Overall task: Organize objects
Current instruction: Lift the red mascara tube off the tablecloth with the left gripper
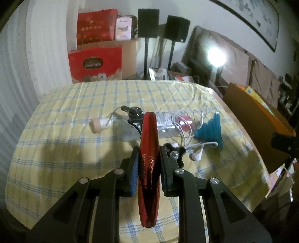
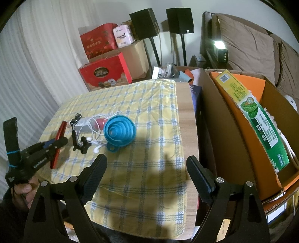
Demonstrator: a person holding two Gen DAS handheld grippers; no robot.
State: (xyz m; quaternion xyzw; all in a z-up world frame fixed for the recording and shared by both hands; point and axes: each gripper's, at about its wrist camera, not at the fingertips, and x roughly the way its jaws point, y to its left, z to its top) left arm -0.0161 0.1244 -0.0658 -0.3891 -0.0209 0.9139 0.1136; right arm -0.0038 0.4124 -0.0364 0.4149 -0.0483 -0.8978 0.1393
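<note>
Left tongs [image 1: 148,164] clamp the red mascara tube [image 1: 149,149] above the worktop [image 2: 188,115], right tongs [image 2: 145,173] stand wide and empty; funnel [image 2: 119,130], earphones [image 1: 195,155] and bottle [image 1: 168,121] remain unsorted.

White curtain [image 2: 33,61] down the left, pale wall [image 2: 104,11] at the far end, two black speakers [image 2: 179,20] on stands, a brown sofa [image 2: 248,46] far right, one bright lamp [image 2: 219,44] glaring beside it.
</note>
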